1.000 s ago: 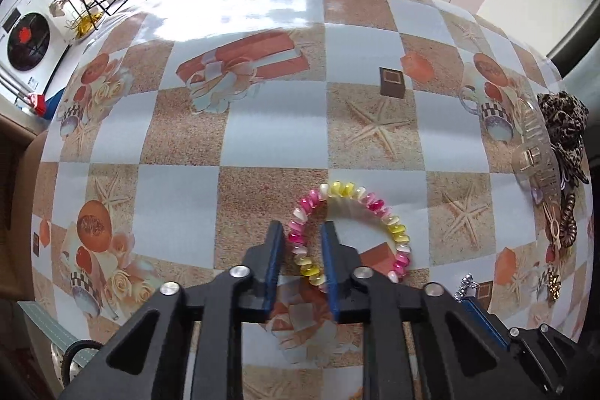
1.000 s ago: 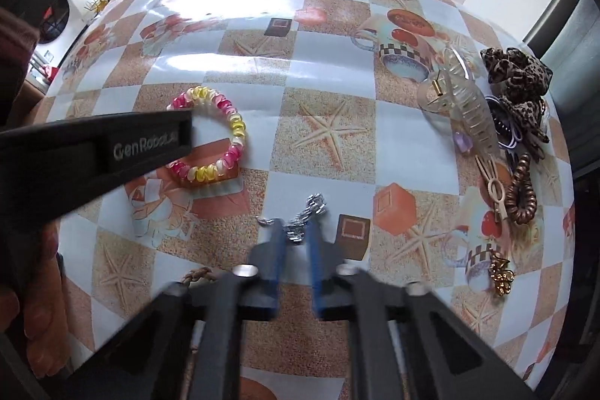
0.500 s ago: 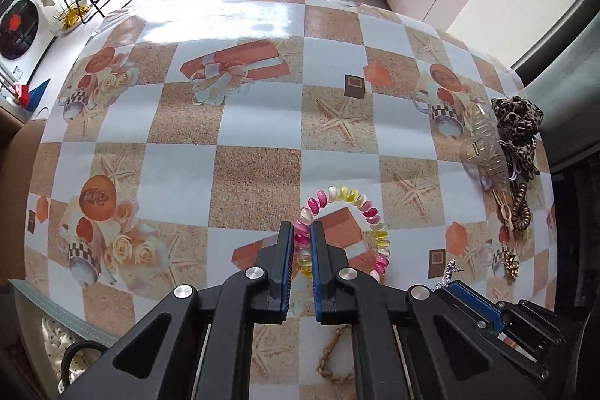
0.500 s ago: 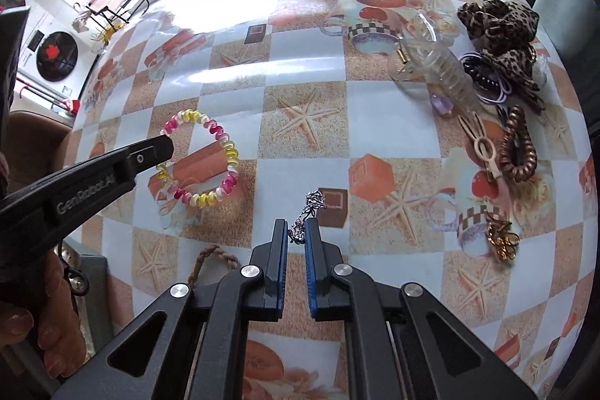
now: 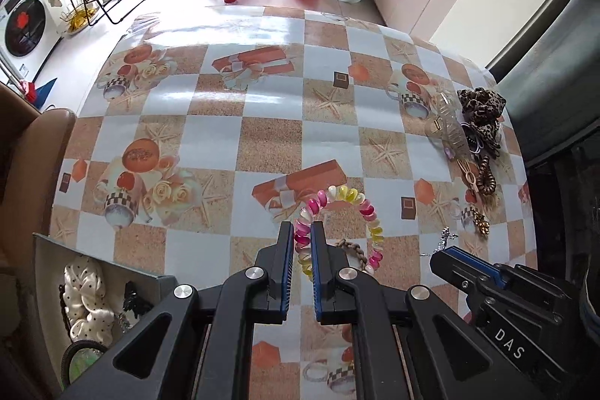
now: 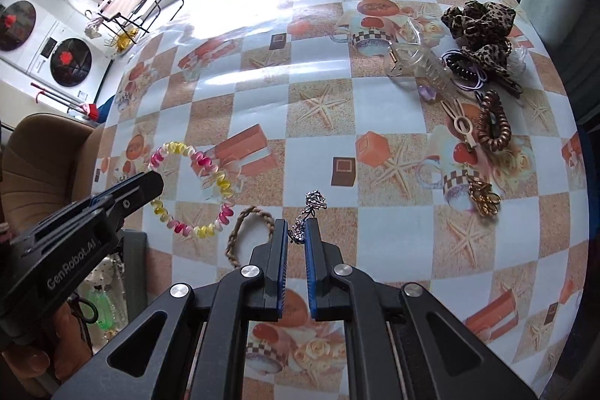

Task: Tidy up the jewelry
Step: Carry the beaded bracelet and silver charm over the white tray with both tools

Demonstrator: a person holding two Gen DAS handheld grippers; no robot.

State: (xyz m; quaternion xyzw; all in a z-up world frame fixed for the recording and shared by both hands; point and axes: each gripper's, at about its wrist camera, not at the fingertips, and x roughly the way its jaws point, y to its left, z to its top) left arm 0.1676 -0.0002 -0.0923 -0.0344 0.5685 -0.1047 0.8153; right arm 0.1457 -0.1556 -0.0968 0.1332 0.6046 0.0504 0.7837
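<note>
Left wrist view: pink-and-yellow spiral plastic bracelet [image 5: 339, 227] is being clamped by left gripper [image 5: 301, 238], silver metal chain [image 6: 308, 215] by right gripper [image 6: 296, 231], seemingly for boxing.

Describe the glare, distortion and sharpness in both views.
Left wrist: window glare washes out the far tablecloth; fisheye bows the table edges; spiral bracelet in the left gripper is sharp. Right wrist: a bright glare band crosses the cloth at upper left; checks curve outward; silver chain in the right gripper is crisp.
</note>
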